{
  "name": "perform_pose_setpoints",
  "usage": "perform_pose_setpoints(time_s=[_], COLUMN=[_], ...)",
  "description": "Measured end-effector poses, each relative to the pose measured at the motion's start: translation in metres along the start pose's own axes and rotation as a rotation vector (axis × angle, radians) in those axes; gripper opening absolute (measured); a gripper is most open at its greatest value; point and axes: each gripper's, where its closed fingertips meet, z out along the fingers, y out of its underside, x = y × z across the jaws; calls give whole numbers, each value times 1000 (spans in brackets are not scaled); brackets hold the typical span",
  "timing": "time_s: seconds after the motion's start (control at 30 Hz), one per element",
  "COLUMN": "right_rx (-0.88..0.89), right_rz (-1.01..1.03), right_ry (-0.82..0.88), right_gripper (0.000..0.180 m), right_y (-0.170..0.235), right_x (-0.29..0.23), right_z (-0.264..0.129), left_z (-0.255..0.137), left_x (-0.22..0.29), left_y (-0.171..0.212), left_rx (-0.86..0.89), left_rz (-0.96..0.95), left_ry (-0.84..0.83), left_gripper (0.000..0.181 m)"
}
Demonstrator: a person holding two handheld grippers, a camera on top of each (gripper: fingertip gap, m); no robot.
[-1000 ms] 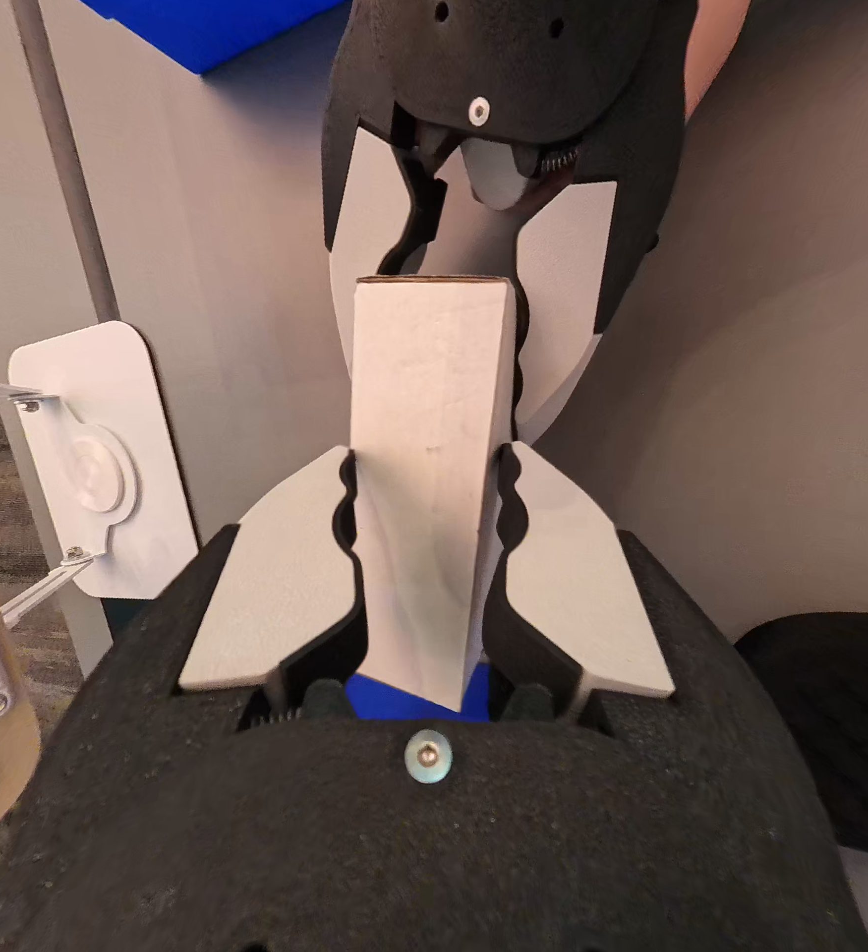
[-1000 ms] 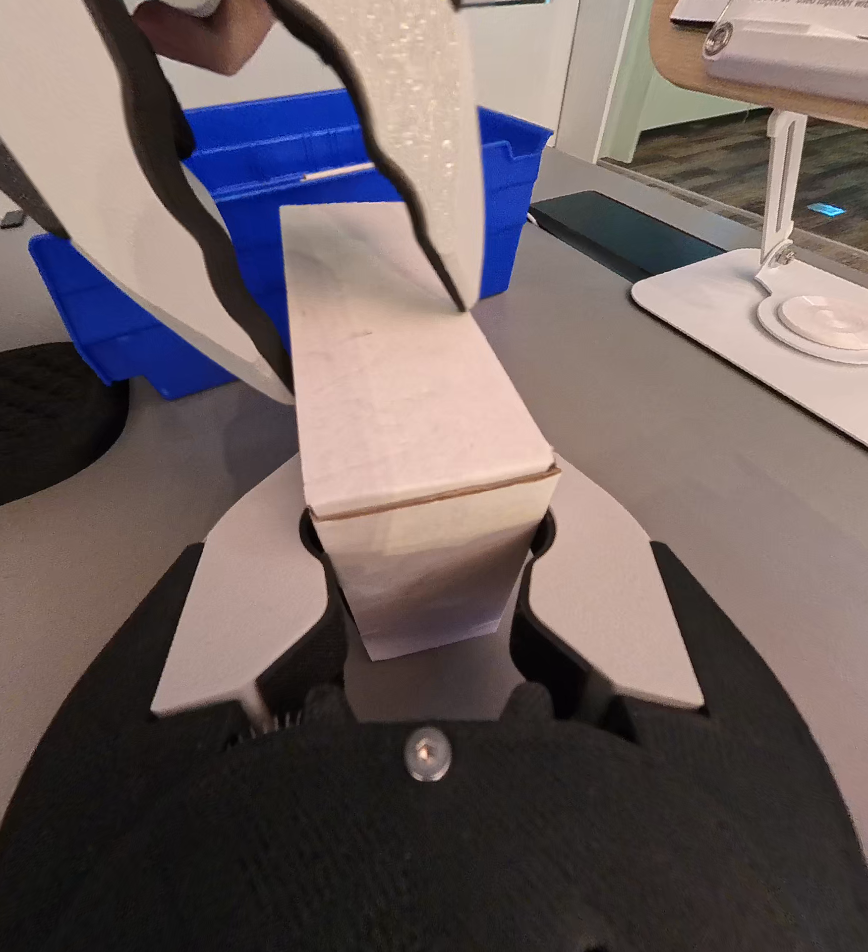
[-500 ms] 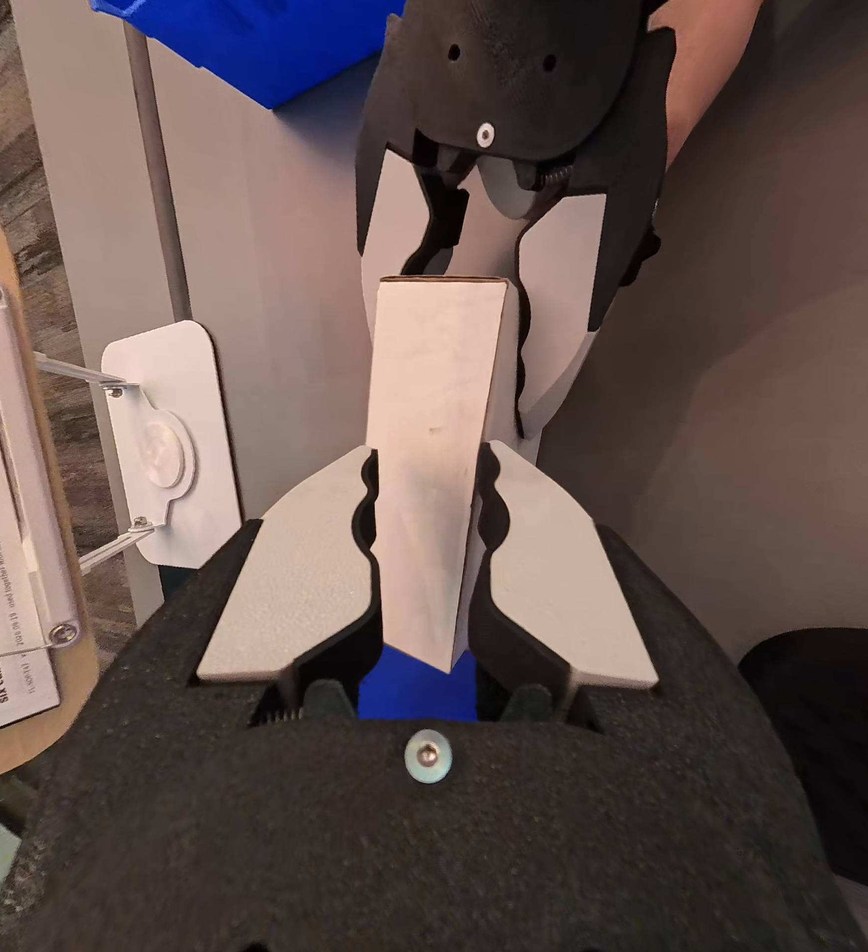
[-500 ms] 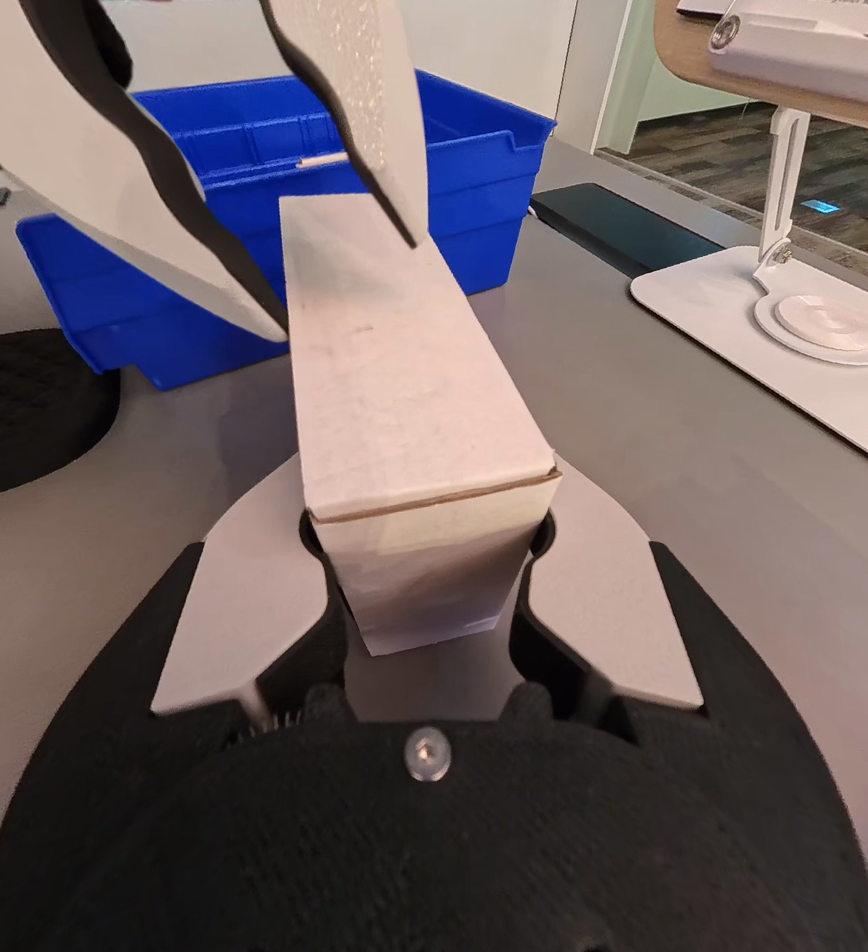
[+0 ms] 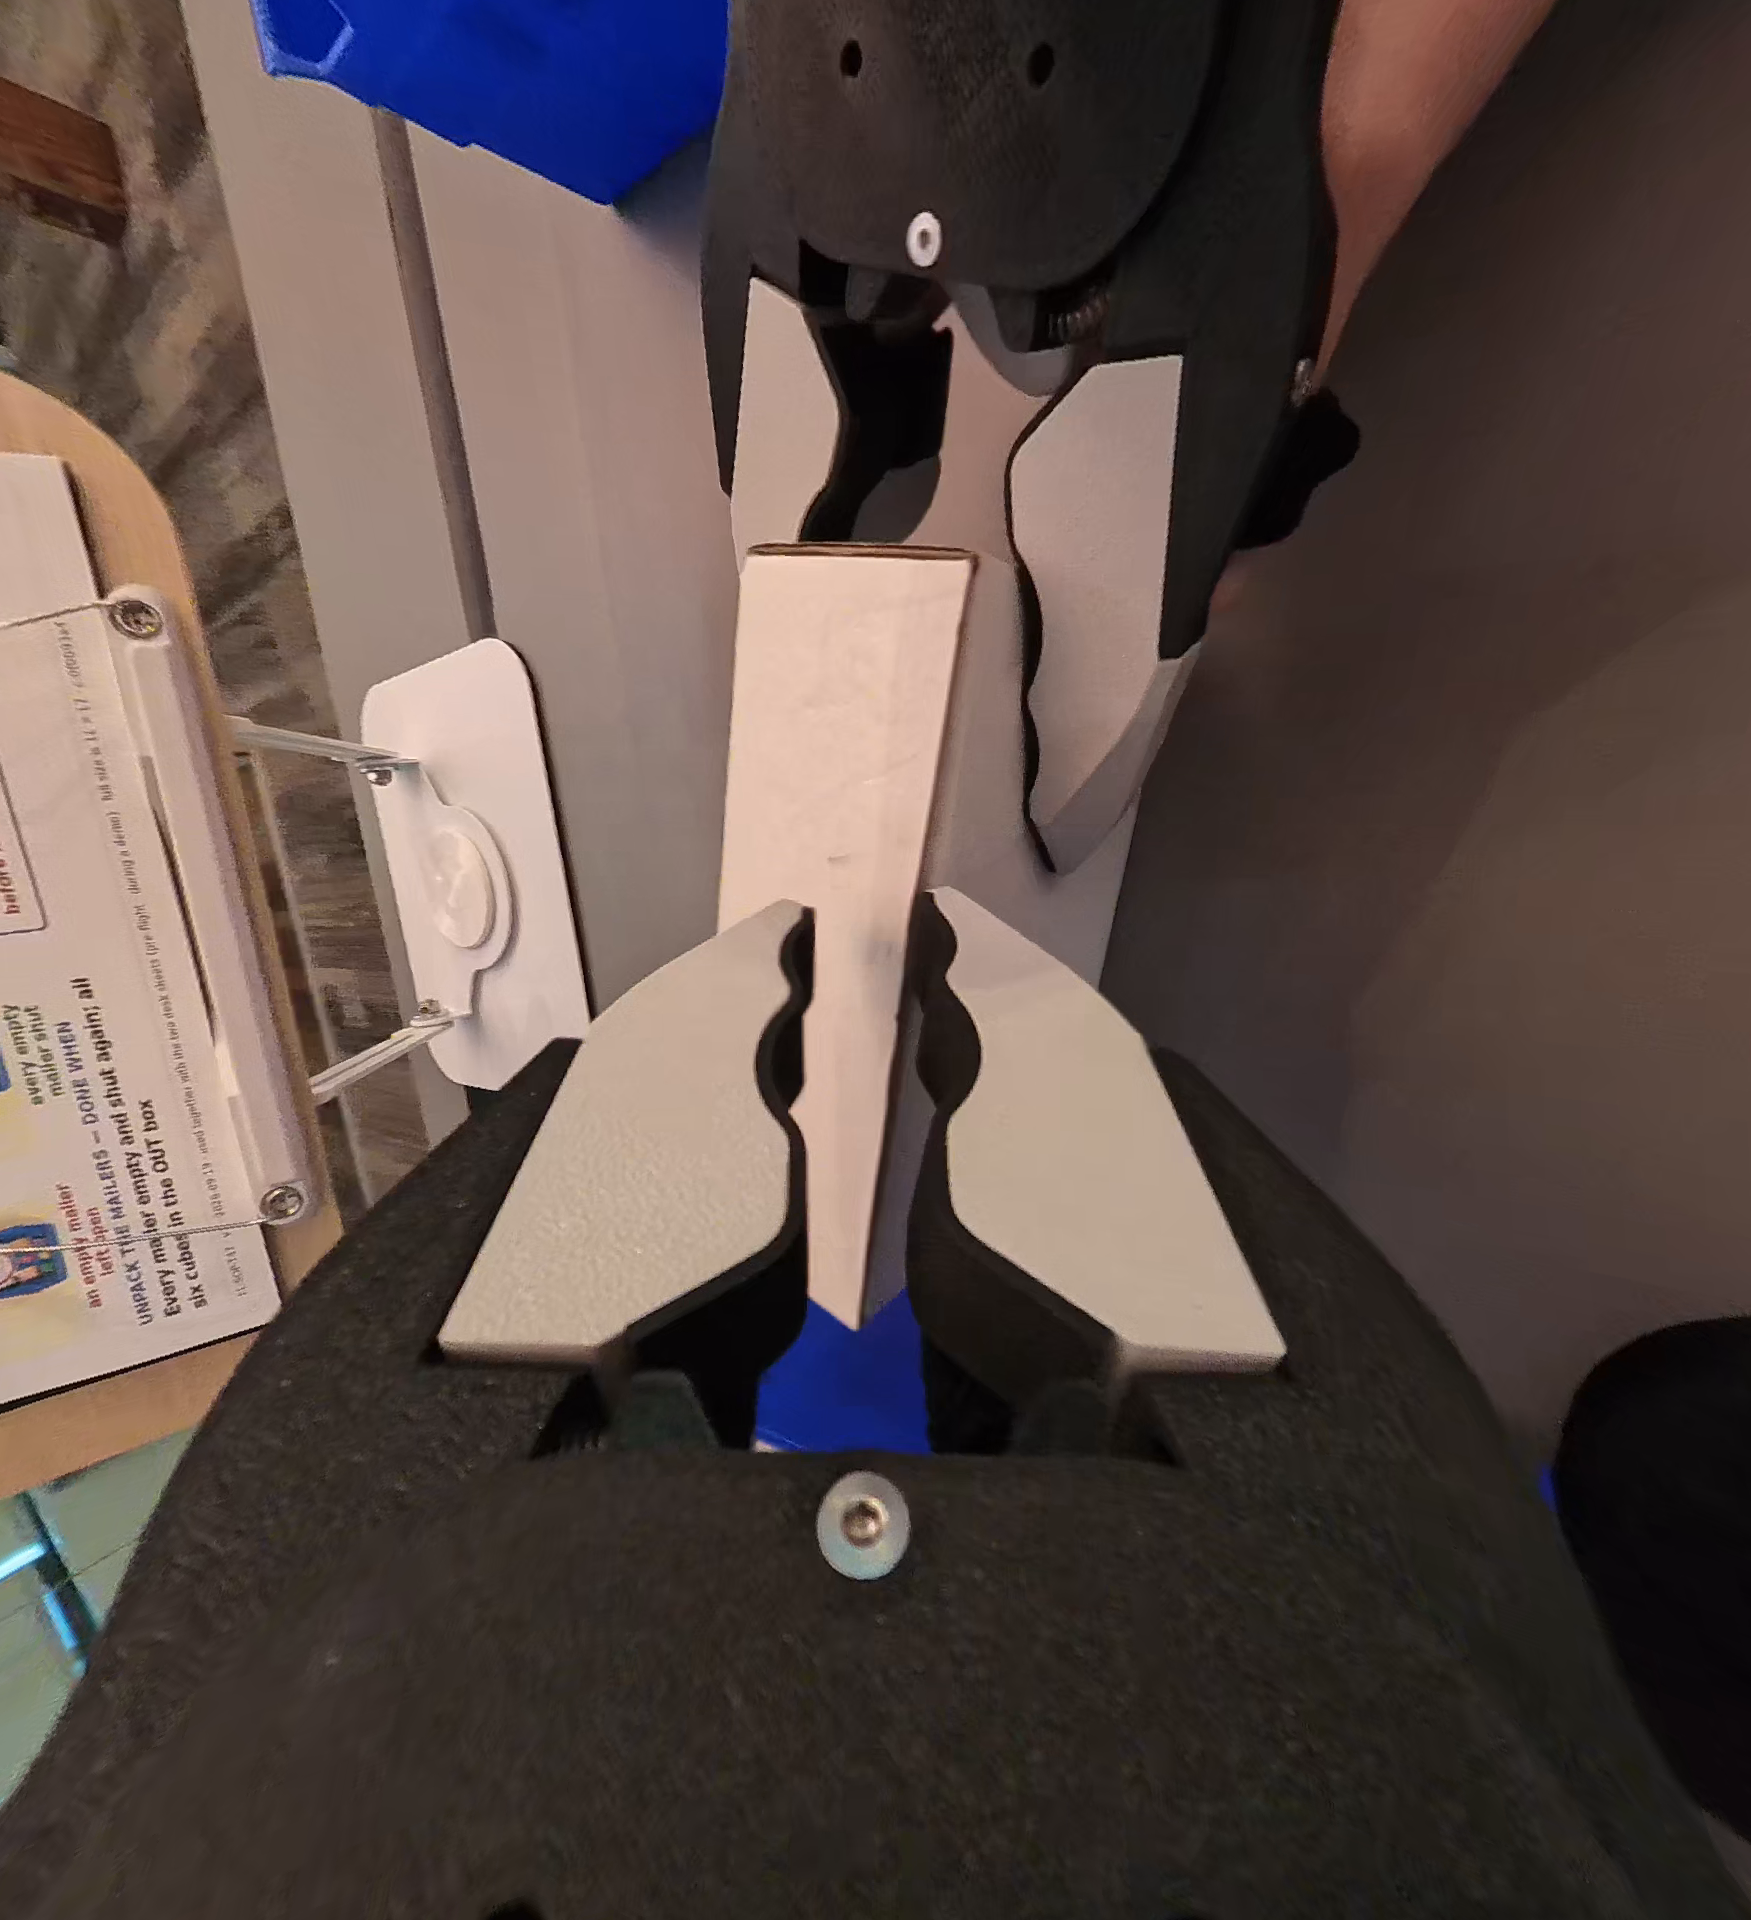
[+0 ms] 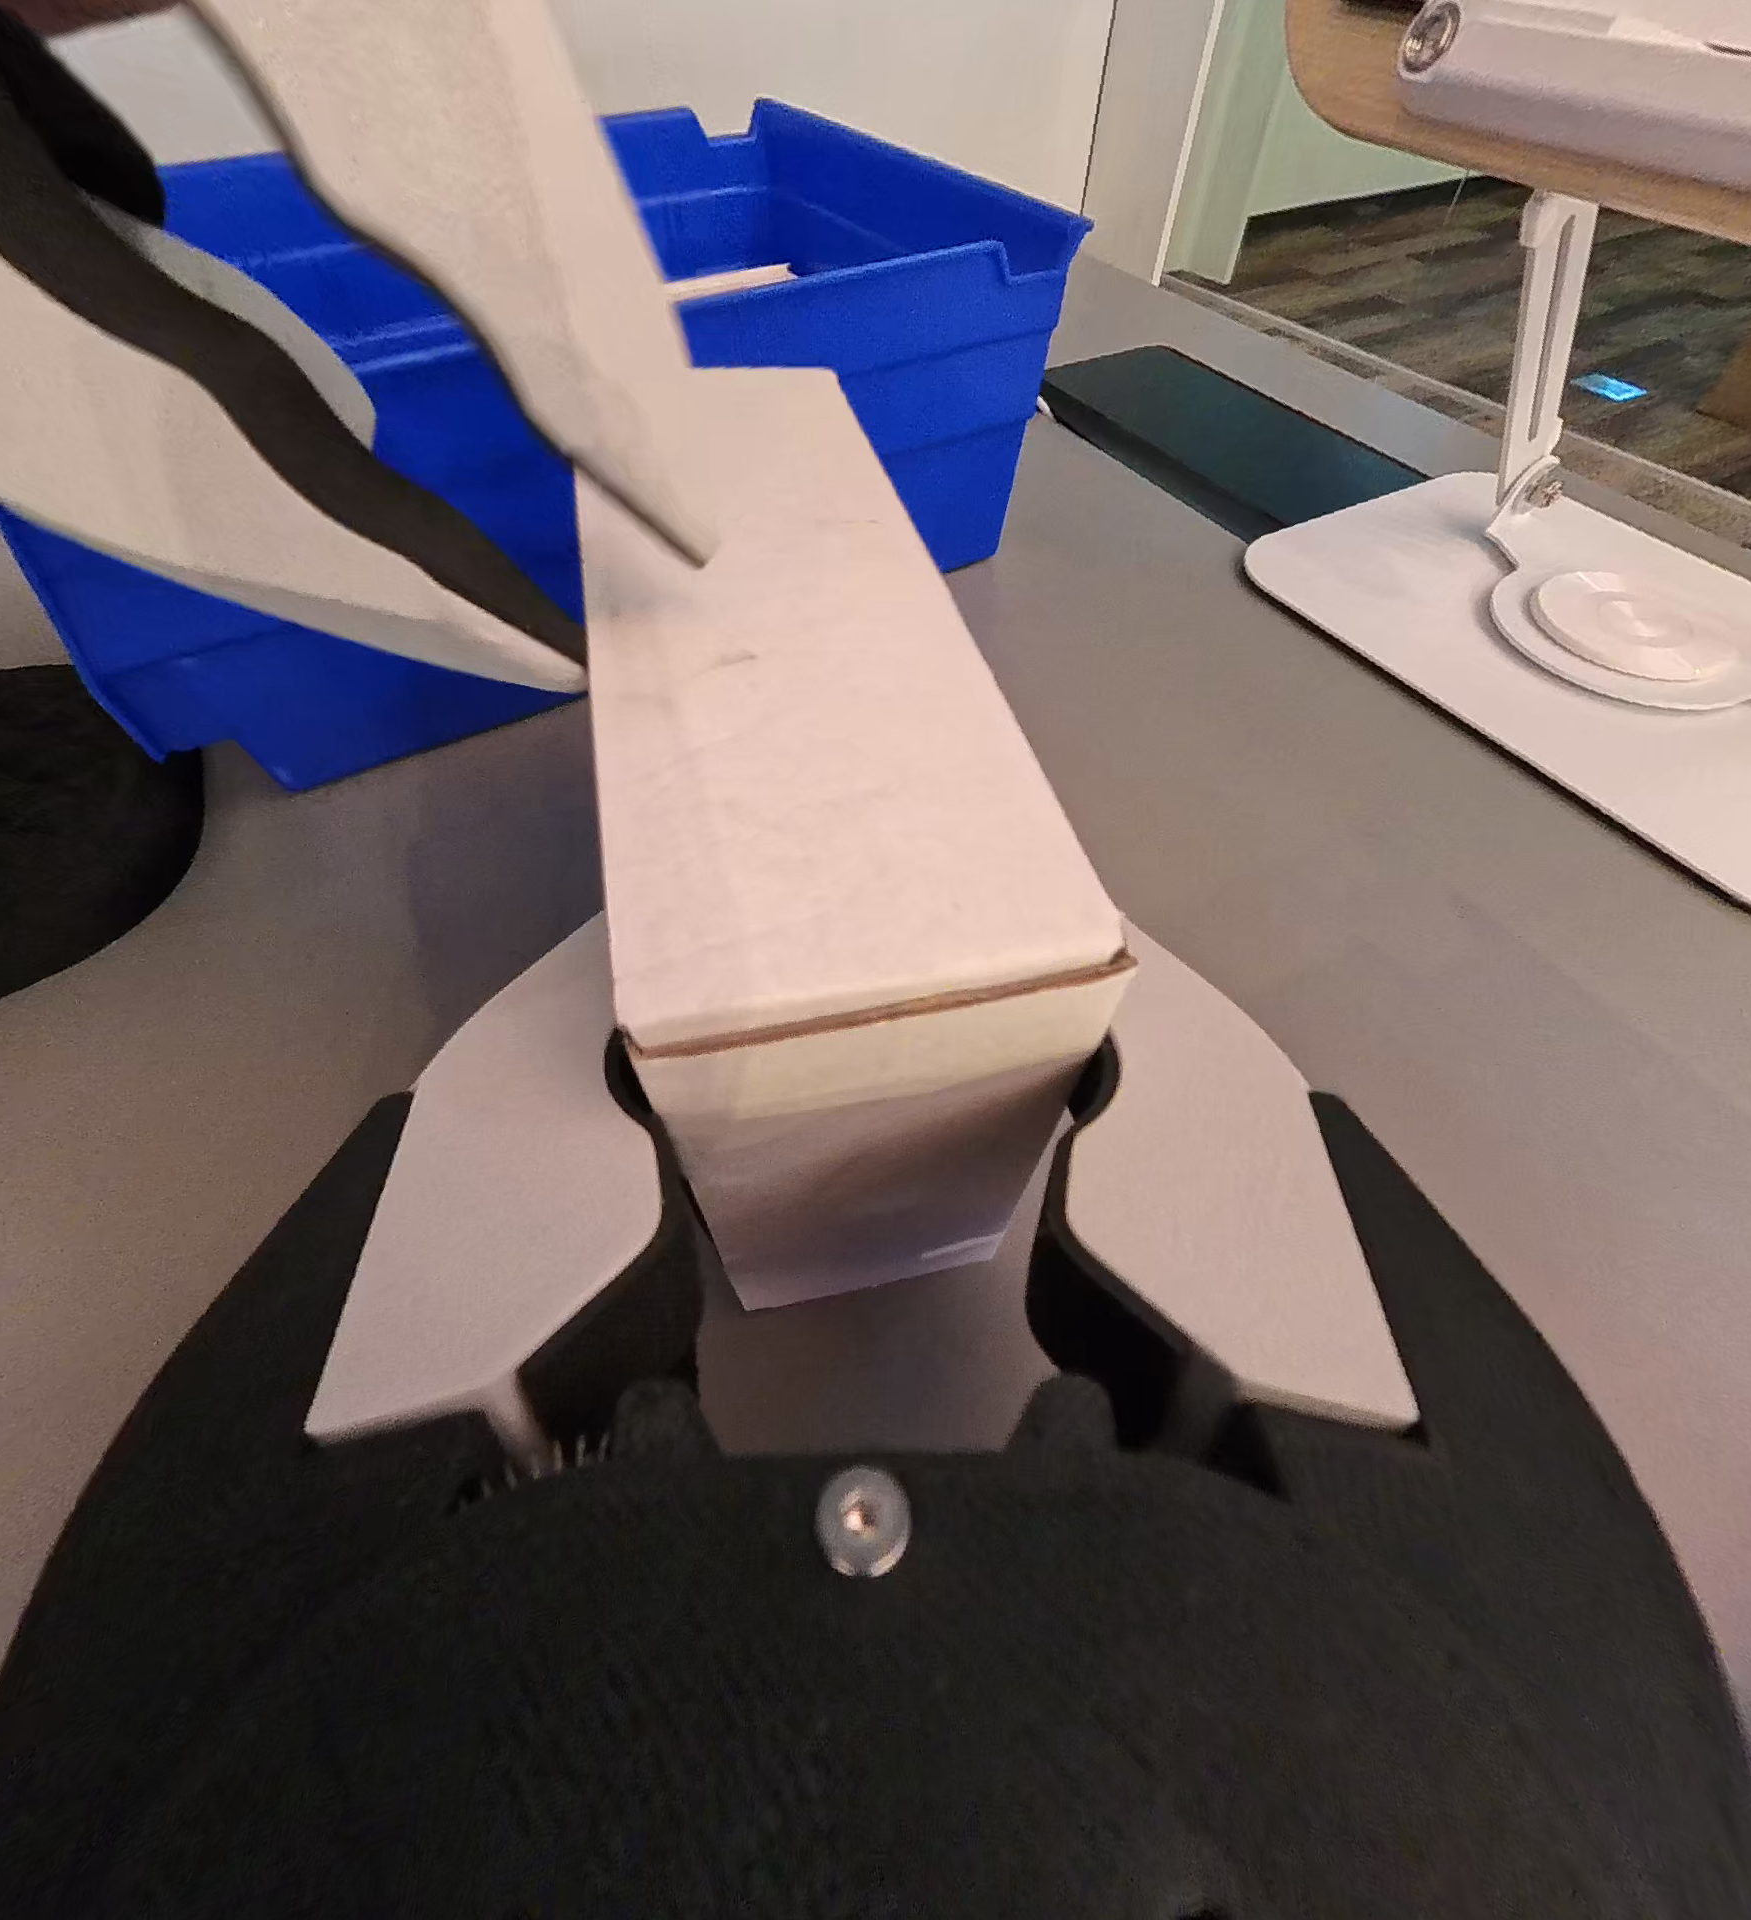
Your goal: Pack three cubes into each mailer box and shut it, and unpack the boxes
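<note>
White mailer box (image 6: 829,790) clamped both ends: R gripper (image 6: 866,1049) near end, L gripper (image 5: 860,914) far end. Contents hidden; blue bin (image 6: 912,343) partly blocked.

Grey desk (image 6: 1266,831) with four things on it

A blue bin (image 6: 850,343) sits at 12 o'clock, a black round pad (image 6: 19,831) at 9, a dark flat mat (image 6: 1224,436) at 1, and a white stand base (image 6: 1577,665) at 2.
</note>
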Motion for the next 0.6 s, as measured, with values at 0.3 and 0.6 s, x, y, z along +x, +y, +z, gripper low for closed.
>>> perform_pose_setpoints(time_s=[0.3,0.6], right_rx=[-17,-28], right_rz=[-20,-48], right_ry=[53,50], right_gripper=[79,79], right_y=[2,2], right_x=[2,1], right_z=[1,2], left_z=[2,-1], left_x=[1,1], left_y=[4,4], left_rx=[10,53], left_rz=[33,7], left_ry=[-184,-222], left_gripper=[3,2])
